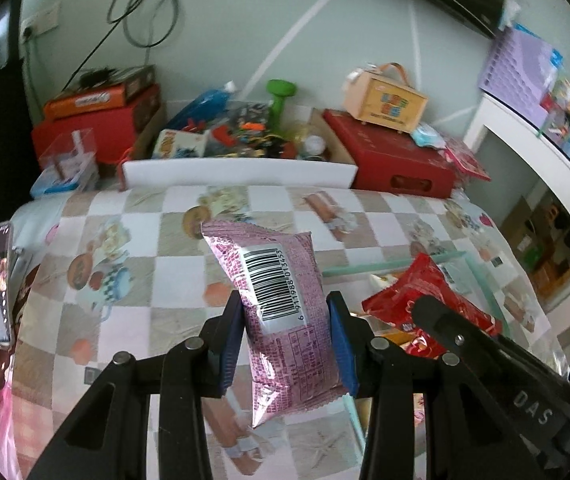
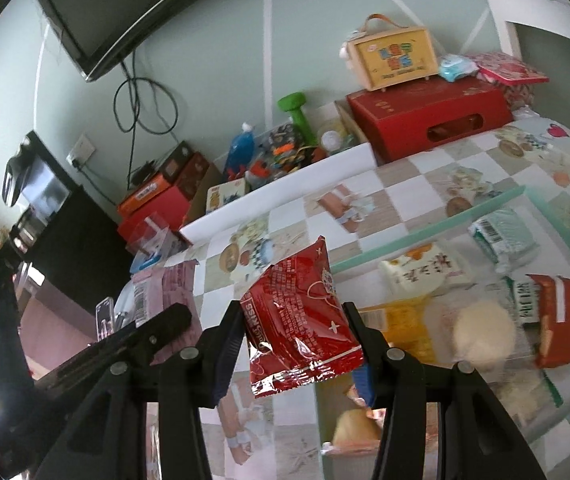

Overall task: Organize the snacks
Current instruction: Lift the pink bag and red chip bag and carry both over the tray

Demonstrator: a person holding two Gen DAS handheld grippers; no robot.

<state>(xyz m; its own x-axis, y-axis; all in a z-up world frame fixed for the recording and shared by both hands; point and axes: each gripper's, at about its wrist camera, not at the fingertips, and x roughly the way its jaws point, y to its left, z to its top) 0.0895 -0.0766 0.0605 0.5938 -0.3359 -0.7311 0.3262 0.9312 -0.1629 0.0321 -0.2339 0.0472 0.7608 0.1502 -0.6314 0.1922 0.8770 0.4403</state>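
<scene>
We hold a pink snack packet (image 1: 281, 316) clamped in the left hand-held gripper (image 1: 285, 344) and a red snack packet (image 2: 305, 316) in the right hand-held gripper (image 2: 297, 344), both above the tabletop (image 1: 145, 264). Beside them lies a clear tray (image 2: 557, 248) holding other snacks; a red box (image 1: 397, 156) and a white box (image 1: 237, 172) of toys line the wall.

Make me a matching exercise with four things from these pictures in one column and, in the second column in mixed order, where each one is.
Things:
1. pink snack packet
2. red snack packet
3. green dumbbell
4. yellow toy case

Places:
A. on top of the red box
B. between the fingers of the right gripper
C. near the wall, behind the white box's clutter
D. between the fingers of the left gripper

Pairs: 1-D, 2-B, 3-C, 4-A
</scene>
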